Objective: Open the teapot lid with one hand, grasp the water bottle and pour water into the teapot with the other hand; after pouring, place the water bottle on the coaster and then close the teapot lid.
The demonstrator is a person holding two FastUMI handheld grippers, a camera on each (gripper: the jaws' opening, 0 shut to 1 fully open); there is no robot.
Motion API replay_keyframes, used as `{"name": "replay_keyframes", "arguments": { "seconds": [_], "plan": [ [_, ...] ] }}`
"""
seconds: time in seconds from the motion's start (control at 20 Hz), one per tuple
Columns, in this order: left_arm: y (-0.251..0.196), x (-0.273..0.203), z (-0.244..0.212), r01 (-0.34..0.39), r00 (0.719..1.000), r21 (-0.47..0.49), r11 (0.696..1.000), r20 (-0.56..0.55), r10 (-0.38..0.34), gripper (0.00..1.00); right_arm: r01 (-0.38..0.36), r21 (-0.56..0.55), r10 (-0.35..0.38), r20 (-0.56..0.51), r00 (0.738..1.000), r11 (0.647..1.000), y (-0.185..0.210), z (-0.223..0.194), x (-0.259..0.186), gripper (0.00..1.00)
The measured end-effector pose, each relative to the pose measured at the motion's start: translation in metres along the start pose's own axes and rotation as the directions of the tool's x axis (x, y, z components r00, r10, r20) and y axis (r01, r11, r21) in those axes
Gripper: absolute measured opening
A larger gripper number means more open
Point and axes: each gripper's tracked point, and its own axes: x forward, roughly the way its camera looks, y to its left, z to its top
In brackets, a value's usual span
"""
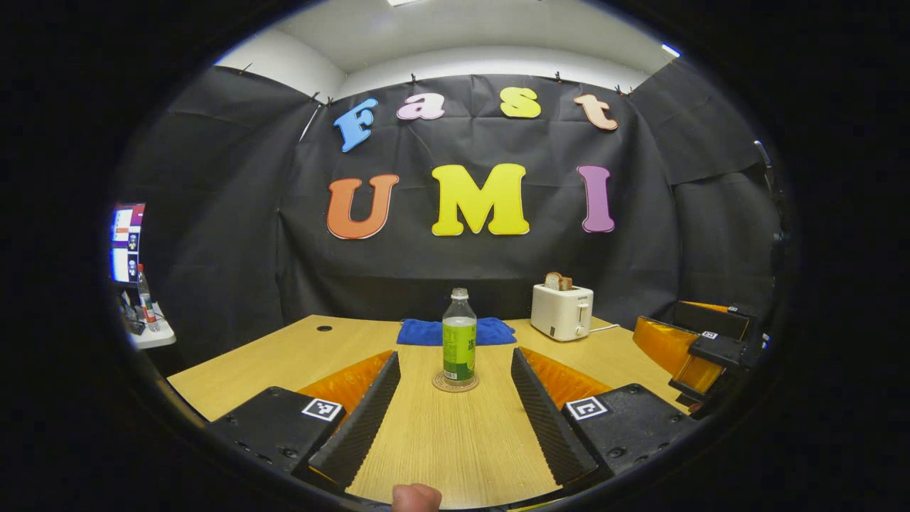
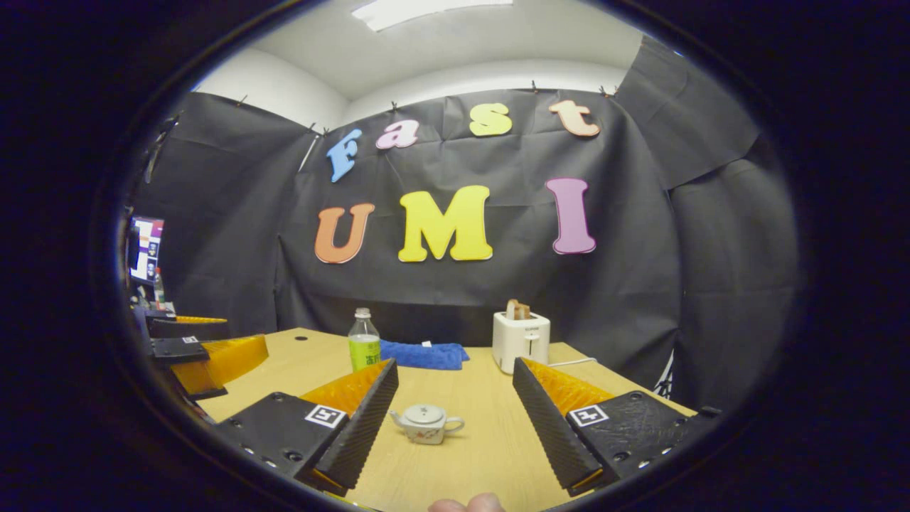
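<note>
Both grippers stand with jaws apart, holding nothing: left gripper [image 1: 455,398] faces the clear green-labelled plastic water bottle [image 1: 459,340] standing on its round coaster [image 1: 455,384]; right gripper [image 2: 455,409] faces the small white ceramic teapot [image 2: 425,423], lid on. The task looks complete or unstarted; which, I cannot tell.

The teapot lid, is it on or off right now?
On. The lid sits closed on the teapot, which stands untouched on the table between the open right tongs.
</note>
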Motion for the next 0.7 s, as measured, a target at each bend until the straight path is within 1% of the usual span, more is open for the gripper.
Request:
{"name": "replay_keyframes", "arguments": {
  "seconds": [0.1, 0.15, 0.2, 0.4, 0.5, 0.65, 0.7],
  "plan": [
    [0.009, -0.005, 0.009, -0.031, 0.999, -0.024, 0.999, 0.029, 0.032, 0.98, 0.005, -0.018, -0.005, 0.018, 1.0, 1.0, 0.006, 0.007, -0.006, 0.98],
    [0.01, -0.007, 0.012, -0.032, 0.999, -0.029, 0.999, 0.036, 0.033, 0.98, 0.009, -0.027, -0.008, 0.027, 1.0, 1.0, 0.009, 0.01, -0.007, 0.98],
    [0.009, -0.008, 0.012, -0.024, 0.999, -0.024, 0.999, 0.04, 0.025, 0.98, 0.006, -0.035, -0.005, 0.034, 0.999, 0.999, 0.014, 0.013, -0.009, 0.98],
    [0.018, -0.008, 0.012, -0.051, 0.998, 0.008, 0.999, 0.035, 0.05, 0.98, -0.008, -0.027, 0.01, 0.055, 0.998, 1.0, 0.033, 0.023, -0.012, 0.97],
    [0.018, -0.008, 0.012, -0.052, 0.998, 0.02, 0.998, 0.04, 0.051, 0.98, 0.002, -0.024, -0.001, 0.048, 0.999, 1.0, 0.033, 0.022, -0.01, 0.95],
    [0.017, -0.008, 0.014, -0.056, 0.997, 0.026, 0.998, 0.048, 0.055, 0.98, 0.007, -0.021, -0.007, 0.03, 1.0, 1.0, 0.035, 0.019, -0.008, 0.95],
    [0.017, -0.008, 0.014, -0.056, 0.997, 0.029, 0.998, 0.05, 0.055, 0.98, 0.014, -0.024, -0.013, 0.026, 1.0, 1.0, 0.034, 0.019, -0.009, 0.97]
  ]
}}
